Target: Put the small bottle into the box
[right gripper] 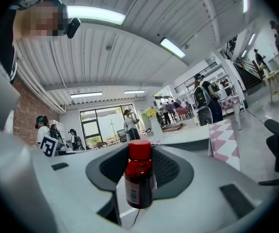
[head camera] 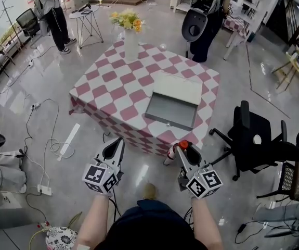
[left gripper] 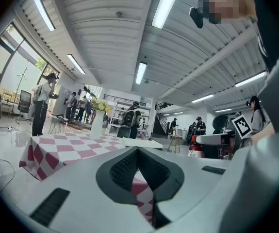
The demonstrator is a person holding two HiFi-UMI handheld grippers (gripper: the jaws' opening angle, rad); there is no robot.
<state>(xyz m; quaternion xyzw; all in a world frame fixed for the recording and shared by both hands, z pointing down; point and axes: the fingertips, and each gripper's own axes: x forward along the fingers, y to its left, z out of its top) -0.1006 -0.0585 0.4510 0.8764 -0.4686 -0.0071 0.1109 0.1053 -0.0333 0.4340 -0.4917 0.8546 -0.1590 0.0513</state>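
Two grippers: right gripper [head camera: 185,148] grasps the small red-capped bottle [right gripper: 139,176] upright, for carriage toward the open grey box [head camera: 171,111]; left gripper [head camera: 116,146] clenched empty, apparently unneeded.

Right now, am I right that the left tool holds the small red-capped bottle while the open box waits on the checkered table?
Not quite: it is the right tool that holds the small red-capped bottle, as the right gripper view shows. The left tool has nothing between its jaws. The open box does wait on the checkered table.
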